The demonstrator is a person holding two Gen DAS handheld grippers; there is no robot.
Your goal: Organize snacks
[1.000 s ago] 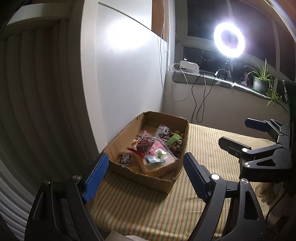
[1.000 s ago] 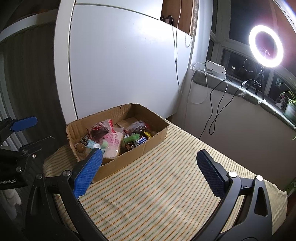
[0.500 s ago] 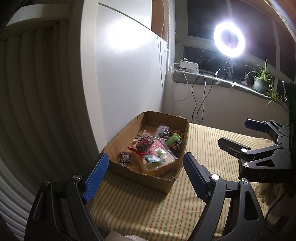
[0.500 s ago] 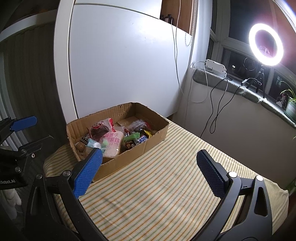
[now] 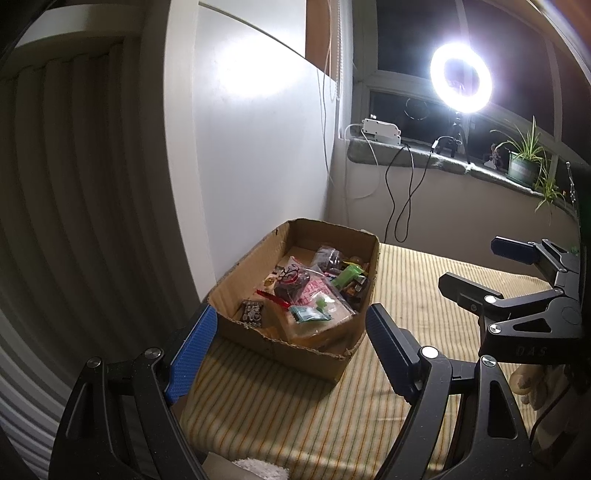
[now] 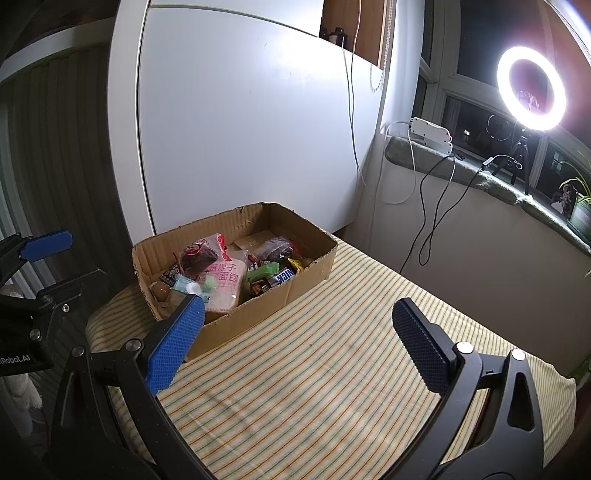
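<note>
At the centre of the left wrist view, the cardboard box [image 5: 295,332] of snacks [image 5: 314,291] sits on the striped cloth [image 5: 295,417]; the left gripper [image 5: 288,347] is spread wide, empty. At centre-left of the right wrist view, the right gripper [image 6: 295,343] is spread too, below the box.

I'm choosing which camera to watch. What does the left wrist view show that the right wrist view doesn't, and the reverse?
Only the left wrist view shows the open right tool from the side and the whole potted plant.

Only the right wrist view shows the blue-and-white candy bar and bottles above the white panel.

Both show the cardboard box of snacks, striped cloth and ring light.
</note>
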